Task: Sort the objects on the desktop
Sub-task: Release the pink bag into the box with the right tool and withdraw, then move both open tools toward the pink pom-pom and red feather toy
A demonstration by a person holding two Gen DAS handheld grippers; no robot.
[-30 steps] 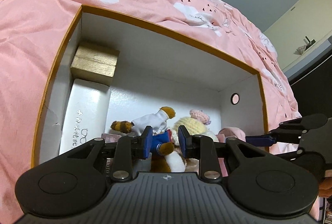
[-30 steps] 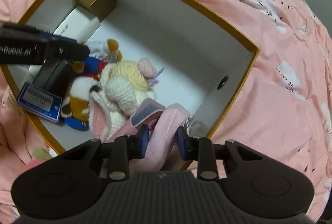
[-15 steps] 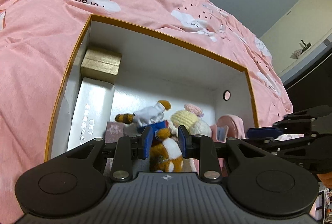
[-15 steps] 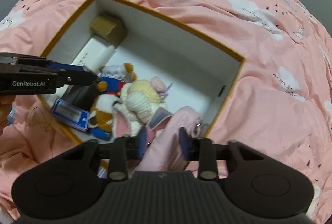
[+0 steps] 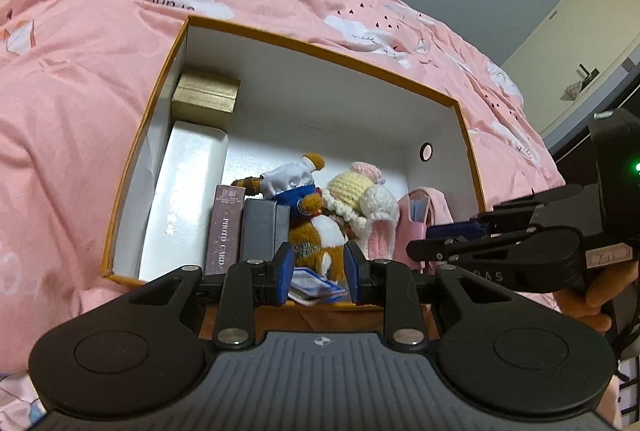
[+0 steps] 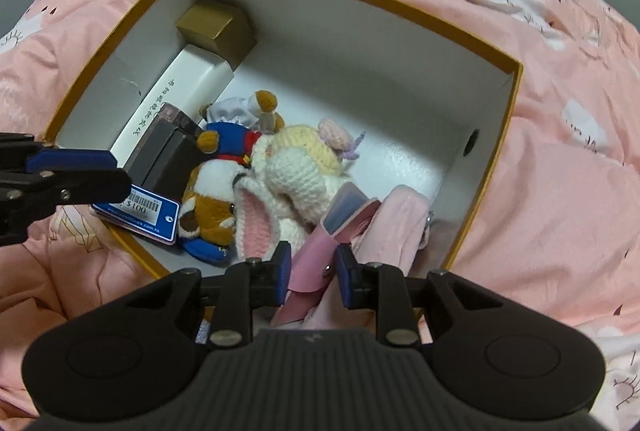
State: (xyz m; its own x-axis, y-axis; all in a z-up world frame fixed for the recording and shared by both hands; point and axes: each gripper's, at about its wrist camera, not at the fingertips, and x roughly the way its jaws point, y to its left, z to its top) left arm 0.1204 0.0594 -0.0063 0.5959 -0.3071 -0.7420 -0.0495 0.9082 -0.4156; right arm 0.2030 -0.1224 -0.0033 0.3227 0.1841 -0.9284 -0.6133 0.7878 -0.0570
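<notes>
An open cardboard box (image 6: 496, 135) with an orange rim sits on a bed covered by a pink duvet (image 6: 560, 191) printed with white clouds. Most of what is in it crowds the left and near side. In the far left corner stands a small gold box (image 6: 216, 27); in front of it, along the left wall, lies a long white box (image 6: 176, 91). Beside that stand a brown photo-card box (image 5: 224, 227) and a dark grey box (image 5: 260, 227), side by side and touching. A blue card (image 6: 140, 213) marked $100 lies against the near wall. In the middle lie two soft toys pressed together — a brown plush bear (image 6: 224, 171) in a blue top and white hat, and a cream crocheted doll (image 6: 296, 167) with a pink-lined ear. At the near right corner a pink wallet (image 6: 360, 227) leans against the toys.

The right gripper (image 6: 310, 261) hovers over that corner with a flap of the pink wallet between its blue pads; whether they press on it I cannot tell. The left gripper (image 5: 316, 273) hangs above the near rim — partly open, holding nothing.
</notes>
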